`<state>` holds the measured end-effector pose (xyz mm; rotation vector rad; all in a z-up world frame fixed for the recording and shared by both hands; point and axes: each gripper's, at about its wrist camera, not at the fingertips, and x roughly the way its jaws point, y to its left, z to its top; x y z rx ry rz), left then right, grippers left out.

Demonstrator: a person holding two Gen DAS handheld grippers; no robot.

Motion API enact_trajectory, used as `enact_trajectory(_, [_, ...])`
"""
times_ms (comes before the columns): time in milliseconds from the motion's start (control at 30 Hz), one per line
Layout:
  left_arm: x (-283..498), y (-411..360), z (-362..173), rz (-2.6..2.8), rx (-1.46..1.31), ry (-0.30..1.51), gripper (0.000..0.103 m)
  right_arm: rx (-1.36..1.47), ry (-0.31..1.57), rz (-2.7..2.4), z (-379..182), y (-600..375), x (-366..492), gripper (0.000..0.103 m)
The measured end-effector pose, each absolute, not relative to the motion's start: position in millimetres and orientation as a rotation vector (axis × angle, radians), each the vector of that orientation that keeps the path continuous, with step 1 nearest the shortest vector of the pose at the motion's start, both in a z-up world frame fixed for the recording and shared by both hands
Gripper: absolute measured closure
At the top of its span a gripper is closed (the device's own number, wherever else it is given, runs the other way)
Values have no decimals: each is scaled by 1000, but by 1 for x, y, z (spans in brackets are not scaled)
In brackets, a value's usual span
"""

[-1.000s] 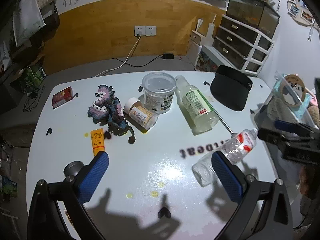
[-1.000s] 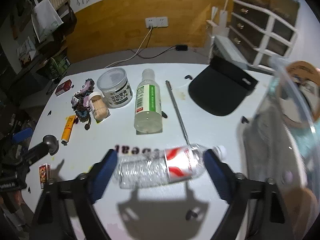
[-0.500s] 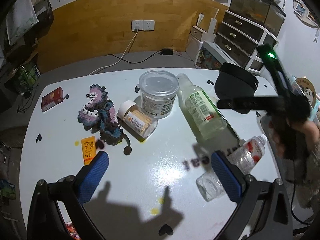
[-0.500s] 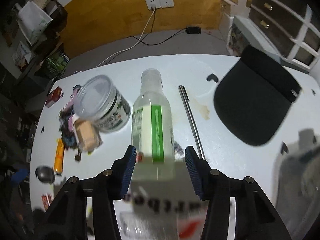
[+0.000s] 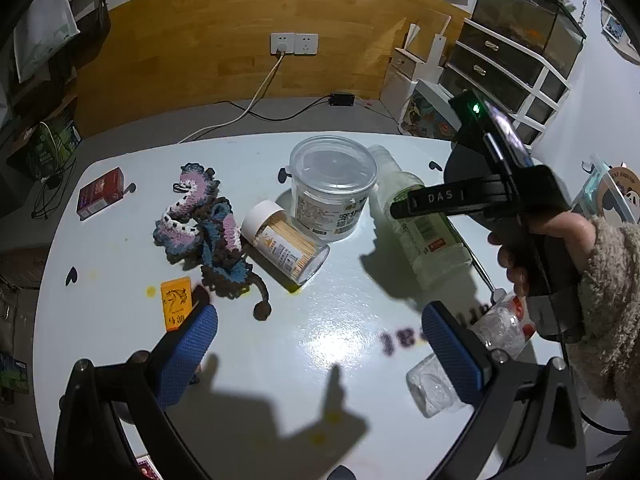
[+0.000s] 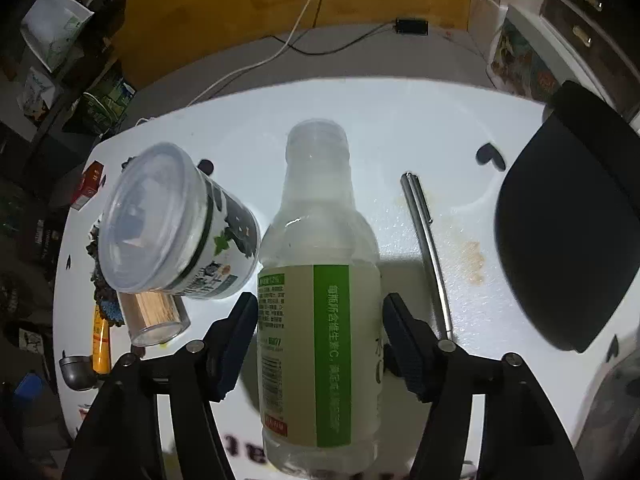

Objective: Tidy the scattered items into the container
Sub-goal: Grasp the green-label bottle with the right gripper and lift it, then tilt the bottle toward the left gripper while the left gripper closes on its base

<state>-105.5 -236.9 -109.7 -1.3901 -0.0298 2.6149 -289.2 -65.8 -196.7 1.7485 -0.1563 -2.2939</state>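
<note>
Jaws of the right gripper [image 6: 320, 344] stand part open, one pad on each side of the green-label bottle [image 6: 320, 300], close to its label but not visibly pressing it; a second ago they were spread wide above the crushed water bottle [image 5: 476, 352], so the target has switched and the jaws have narrowed. Judged from this, the grasp is about to close and the bottle is the next item bound for the container. Jaws of the left gripper [image 5: 320, 344] are wide open and hold nothing, hovering over bare tabletop [image 5: 280, 360]. Just beyond its left pad lies an orange tube [image 5: 176, 308]. Further out, a toothpick jar [image 5: 286, 250] lies on its side, touching the lidded plastic tub [image 5: 332, 184], with a crocheted toy [image 5: 204, 224] to their left. A metal rod [image 6: 428, 252] lies beside the green-label bottle, a black visor [image 6: 568, 220] beyond it. The container itself cannot be clearly identified in either view.
</note>
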Motion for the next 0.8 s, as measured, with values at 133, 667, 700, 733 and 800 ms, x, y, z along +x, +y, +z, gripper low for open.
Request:
enact_trajectory(133, [-103,-239,-109,2621,-1382,-30,1,1758,-277,-2266,-202,-56,-281,37])
enact_trajectory(667, [-73,-265,-111,2671,-1391,-106,1,1822,-434,-2064,-217,-90,-174,39])
enact_trajectory(700, [-70,-269,-111,2671,-1394,-112,1,1822,-426,-2060,-217,-93,-167,39])
enact_trajectory(733, [-67,-273,-111,2672,-1398,-116,1,1824,-415,-2051,-218,-97,-161,41])
enact_trajectory(800, [-59,-278,-112,2675,-1402,-120,1,1811,-310,-2049,-215,-107,-145,41])
